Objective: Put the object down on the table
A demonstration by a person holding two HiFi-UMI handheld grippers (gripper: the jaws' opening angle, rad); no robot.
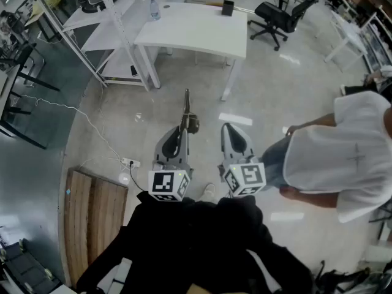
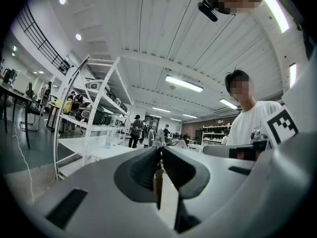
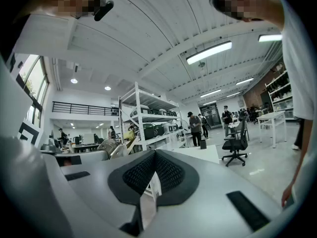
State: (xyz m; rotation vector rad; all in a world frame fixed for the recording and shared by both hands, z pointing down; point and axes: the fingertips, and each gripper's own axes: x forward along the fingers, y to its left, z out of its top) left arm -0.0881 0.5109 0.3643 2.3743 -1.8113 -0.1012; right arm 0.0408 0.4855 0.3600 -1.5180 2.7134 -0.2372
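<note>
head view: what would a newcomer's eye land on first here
The left tongs, mid-frame, are shut on a long thin tool that points toward the white table ahead. The right tongs beside them are shut and empty. A person in a white shirt stands close at the right.

A white table point(image 1: 196, 32) stands at 12 o'clock, with a clear bottle point(image 1: 155, 9) near its 11 o'clock corner and a small black box point(image 1: 228, 8) at its far edge. On the grey floor point(image 1: 269, 84), a power strip point(image 1: 129, 162) lies at 9 o'clock and a wooden board point(image 1: 92, 219) at 8 o'clock
</note>
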